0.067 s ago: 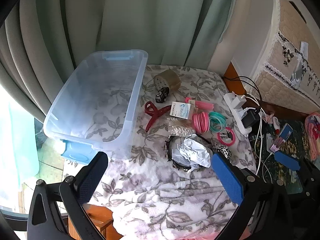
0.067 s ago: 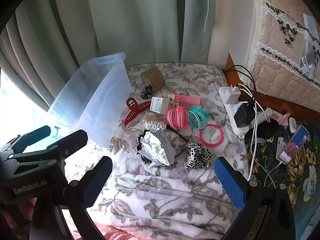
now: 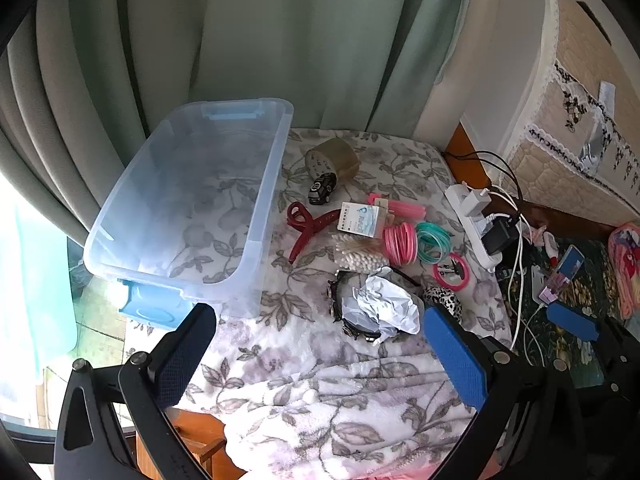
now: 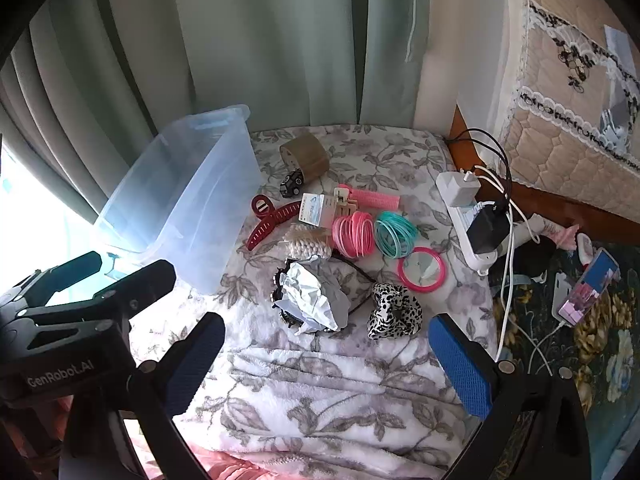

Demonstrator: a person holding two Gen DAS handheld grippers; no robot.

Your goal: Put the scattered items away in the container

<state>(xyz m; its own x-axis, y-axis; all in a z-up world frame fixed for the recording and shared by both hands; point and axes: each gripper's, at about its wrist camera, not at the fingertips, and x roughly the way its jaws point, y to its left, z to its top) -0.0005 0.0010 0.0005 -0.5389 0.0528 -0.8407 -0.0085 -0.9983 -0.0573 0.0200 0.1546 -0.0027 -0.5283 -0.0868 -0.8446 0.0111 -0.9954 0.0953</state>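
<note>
Both grippers hang over the near edge of the floral blanket (image 3: pixel 320 392) with nothing in them: the left gripper (image 3: pixel 320 360) has its pads spread wide, and the right gripper (image 4: pixel 328 364) is just as released. Makes sense, since both are aimed forward at the pile with room to drop over something.

The clear plastic bin (image 3: pixel 188 208) sits ahead and to the left of the left gripper, and I can see the blanket pattern through its floor, so it looks bare inside. It's parked right beside the clutter, which keeps every carry short.

The stuff is all out on the blanket ahead of the grippers: crumpled paper (image 4: pixel 310 296) nearest, leopard scrunchie (image 4: pixel 394 312) just in front of the right gripper's right pad, then cotton swabs (image 3: pixel 360 254), red claw clip (image 3: pixel 306 228), pink bangles (image 4: pixel 354 236), teal bangles (image 4: pixel 396 234), toy car (image 3: pixel 322 188) and tape roll (image 3: pixel 332 158) furthest off.
</note>
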